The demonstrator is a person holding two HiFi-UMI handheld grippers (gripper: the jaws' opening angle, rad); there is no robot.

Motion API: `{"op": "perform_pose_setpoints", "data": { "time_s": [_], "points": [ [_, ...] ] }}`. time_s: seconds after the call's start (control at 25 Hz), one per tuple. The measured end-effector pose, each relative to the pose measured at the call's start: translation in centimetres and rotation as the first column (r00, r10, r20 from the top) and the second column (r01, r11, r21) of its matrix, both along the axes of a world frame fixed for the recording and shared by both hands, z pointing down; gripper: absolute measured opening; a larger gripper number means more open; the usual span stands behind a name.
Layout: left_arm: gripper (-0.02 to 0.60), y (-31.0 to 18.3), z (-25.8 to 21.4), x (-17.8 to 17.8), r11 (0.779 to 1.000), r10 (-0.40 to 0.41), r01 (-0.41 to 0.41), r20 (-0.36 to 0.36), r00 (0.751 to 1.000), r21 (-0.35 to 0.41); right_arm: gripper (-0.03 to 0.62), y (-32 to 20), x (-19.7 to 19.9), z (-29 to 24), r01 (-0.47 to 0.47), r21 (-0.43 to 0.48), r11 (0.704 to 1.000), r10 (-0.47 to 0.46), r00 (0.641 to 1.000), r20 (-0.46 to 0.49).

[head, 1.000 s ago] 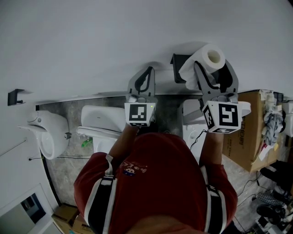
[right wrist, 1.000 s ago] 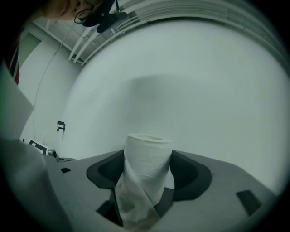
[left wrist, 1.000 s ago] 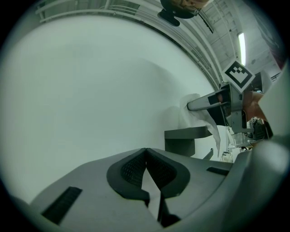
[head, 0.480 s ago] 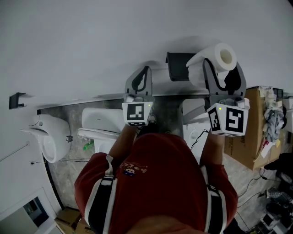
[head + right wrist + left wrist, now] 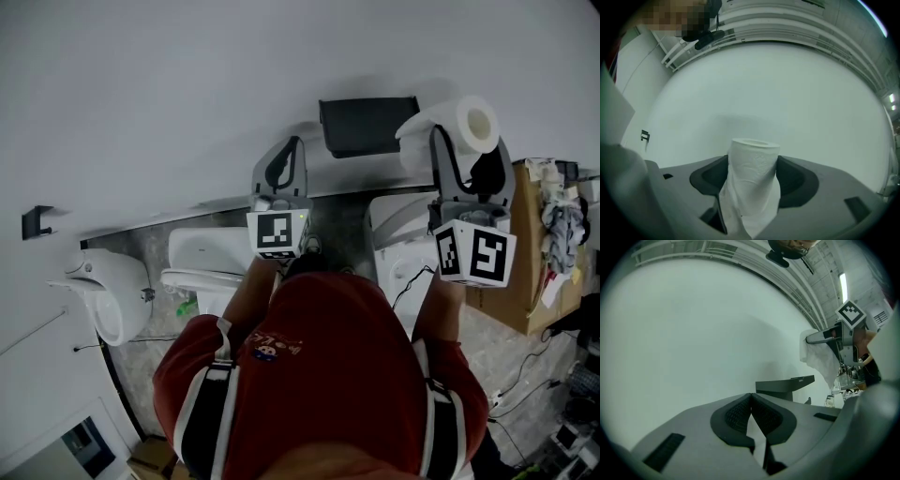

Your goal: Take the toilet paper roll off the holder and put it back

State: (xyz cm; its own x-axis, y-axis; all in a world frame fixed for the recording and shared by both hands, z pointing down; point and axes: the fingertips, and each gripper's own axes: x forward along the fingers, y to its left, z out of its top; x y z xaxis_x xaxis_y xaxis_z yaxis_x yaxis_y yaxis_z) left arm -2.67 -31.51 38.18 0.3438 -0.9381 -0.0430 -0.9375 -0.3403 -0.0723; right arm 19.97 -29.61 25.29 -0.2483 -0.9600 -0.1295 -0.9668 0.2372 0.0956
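Observation:
A white toilet paper roll (image 5: 469, 120) with a loose tail hangs in the air in front of the white wall. My right gripper (image 5: 472, 148) is shut on it, one jaw on each side. In the right gripper view the roll (image 5: 752, 183) stands on end between the dark pads, its tail draping down. The dark holder (image 5: 368, 125) is on the wall to the left of the roll, bare and apart from it. My left gripper (image 5: 286, 164) is held up left of the holder, shut on nothing. In the left gripper view the holder (image 5: 785, 386) lies just beyond the closed tips.
Below the wall stand a white toilet (image 5: 202, 253), a second white fixture (image 5: 108, 291) at the left and another toilet (image 5: 403, 234) under the right gripper. A cardboard box (image 5: 525, 262) with clutter is at the right. A small black hook (image 5: 36, 220) is on the wall far left.
My right gripper has carried the roll to the right, off and away from the holder, which now shows in full. The left gripper has hardly moved.

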Motion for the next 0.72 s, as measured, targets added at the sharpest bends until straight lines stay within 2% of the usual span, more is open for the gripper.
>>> {"op": "perform_pose_setpoints", "data": {
  "time_s": [0.36,0.72],
  "points": [
    [0.018,1.3,0.3,1.8,1.0,0.022,-0.022,0.024,0.999,0.005,0.323,2.3,4.8,3.6,-0.106,-0.078,0.991,0.11,0.993,0.047],
    [0.018,2.5,0.3,2.8,0.999,0.031,-0.032,0.04,0.999,0.017,0.323,3.3,5.6,8.7,-0.133,-0.174,0.976,0.14,0.99,0.025]
  ]
}}
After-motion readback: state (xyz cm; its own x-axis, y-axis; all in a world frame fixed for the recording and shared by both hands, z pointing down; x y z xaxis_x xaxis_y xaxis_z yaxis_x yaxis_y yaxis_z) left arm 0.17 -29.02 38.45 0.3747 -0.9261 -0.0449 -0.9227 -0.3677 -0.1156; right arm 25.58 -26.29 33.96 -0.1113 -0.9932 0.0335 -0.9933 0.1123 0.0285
